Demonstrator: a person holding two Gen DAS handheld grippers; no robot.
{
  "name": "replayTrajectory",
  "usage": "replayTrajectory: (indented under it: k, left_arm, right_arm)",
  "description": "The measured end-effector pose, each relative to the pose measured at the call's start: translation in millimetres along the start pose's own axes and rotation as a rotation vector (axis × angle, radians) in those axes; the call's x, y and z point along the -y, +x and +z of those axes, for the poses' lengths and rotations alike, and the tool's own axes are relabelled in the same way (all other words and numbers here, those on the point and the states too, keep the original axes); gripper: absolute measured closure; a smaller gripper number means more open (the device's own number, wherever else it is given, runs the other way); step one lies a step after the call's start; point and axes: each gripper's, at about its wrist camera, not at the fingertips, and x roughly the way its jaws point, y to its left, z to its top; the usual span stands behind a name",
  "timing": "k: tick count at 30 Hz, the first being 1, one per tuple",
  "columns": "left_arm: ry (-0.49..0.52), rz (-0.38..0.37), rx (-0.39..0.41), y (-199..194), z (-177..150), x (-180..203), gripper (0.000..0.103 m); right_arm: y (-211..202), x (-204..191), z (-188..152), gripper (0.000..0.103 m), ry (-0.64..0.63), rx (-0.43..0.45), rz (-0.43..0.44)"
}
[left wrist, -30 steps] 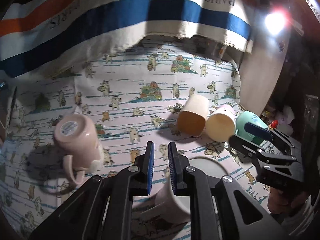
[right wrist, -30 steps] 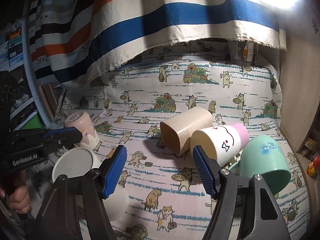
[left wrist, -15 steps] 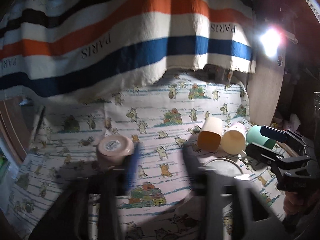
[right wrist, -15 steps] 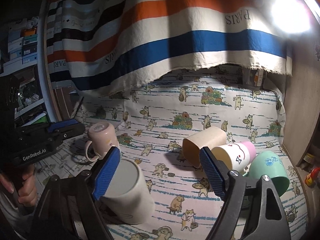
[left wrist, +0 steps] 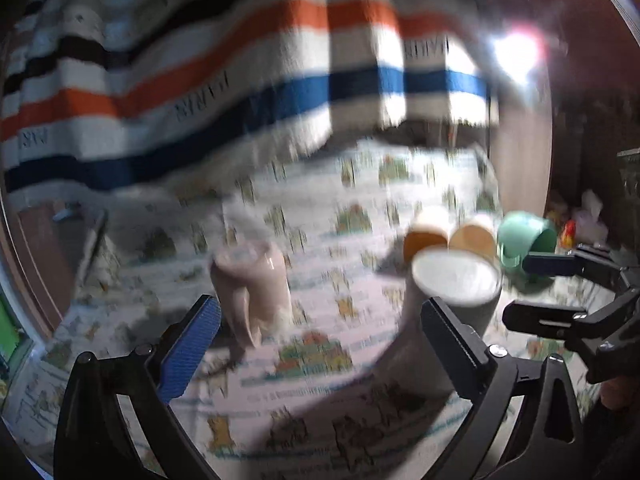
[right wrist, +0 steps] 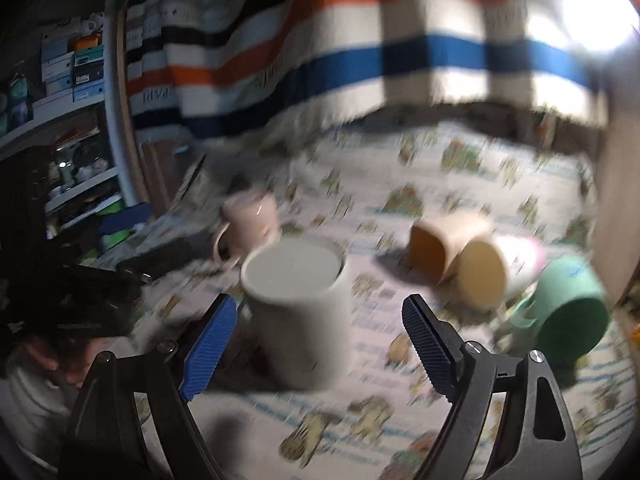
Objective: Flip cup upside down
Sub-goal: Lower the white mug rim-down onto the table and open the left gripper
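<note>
A white mug (right wrist: 300,312) stands on the cat-print cloth with its flat end up, between and just ahead of the open jaws of my right gripper (right wrist: 316,340). It also shows in the left wrist view (left wrist: 456,292), by the right finger of my open, empty left gripper (left wrist: 320,340). A pink mug (left wrist: 252,288) stands base up ahead of the left gripper, and shows in the right wrist view (right wrist: 250,220). The right gripper (left wrist: 560,292) appears at the right of the left wrist view. Both views are motion-blurred.
An orange-lined cup (right wrist: 444,244), a white-and-pink cup (right wrist: 496,272) and a green mug (right wrist: 568,304) lie on their sides at the right. A striped blanket (right wrist: 360,48) hangs behind. A wooden panel (right wrist: 616,200) bounds the right; shelves (right wrist: 60,92) stand at the left.
My left gripper has opened, let go of the white mug and pulled back. Both cameras have risen and tilted toward the blanket. The white mug now stands free.
</note>
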Motion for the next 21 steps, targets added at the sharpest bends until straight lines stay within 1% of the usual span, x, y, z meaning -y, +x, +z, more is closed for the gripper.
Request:
replayTrajectory:
  k: [2, 5, 9, 14, 16, 18, 19, 20, 21]
  left_arm:
    - [0.004, -0.017, -0.037, 9.2, -7.1, 4.4, 0.006]
    - [0.008, -0.024, -0.087, 21.9, -13.5, 11.5, 0.007]
    - [0.013, -0.022, -0.100, 31.6, -16.6, 18.2, 0.007]
    - [0.011, -0.009, -0.102, 39.1, -14.6, 19.0, 0.008]
    - [-0.003, -0.003, -0.075, 35.3, -12.8, 15.0, 0.008]
    - [-0.016, 0.018, -0.012, 25.3, -11.3, 10.0, 0.007]
    - [-0.022, 0.031, 0.028, 19.5, -10.8, 6.9, 0.007]
    - [-0.027, 0.042, 0.066, 14.0, -10.5, 4.6, 0.006]
    - [-0.033, 0.050, 0.100, 9.2, -10.4, 2.2, 0.001]
  right_arm:
    - [8.5, 1.3, -3.0, 0.031, 0.004, -0.023, -0.020]
    - [19.4, 1.0, -6.4, 0.037, 0.000, -0.041, -0.021]
    - [30.4, -1.3, -5.6, 0.038, -0.031, -0.038, -0.067]
    - [37.0, 6.3, -0.1, 0.038, -0.022, -0.026, -0.118]
    - [31.5, 9.4, 1.4, 0.038, -0.022, 0.010, -0.133]
    - [22.8, 11.3, 1.8, 0.038, -0.035, 0.057, -0.143]
    - [17.0, 11.8, 1.0, 0.035, -0.045, 0.089, -0.151]
    - [11.6, 12.5, -0.3, 0.028, -0.050, 0.121, -0.163]
    - [7.7, 13.2, -2.2, 0.024, -0.049, 0.145, -0.171]
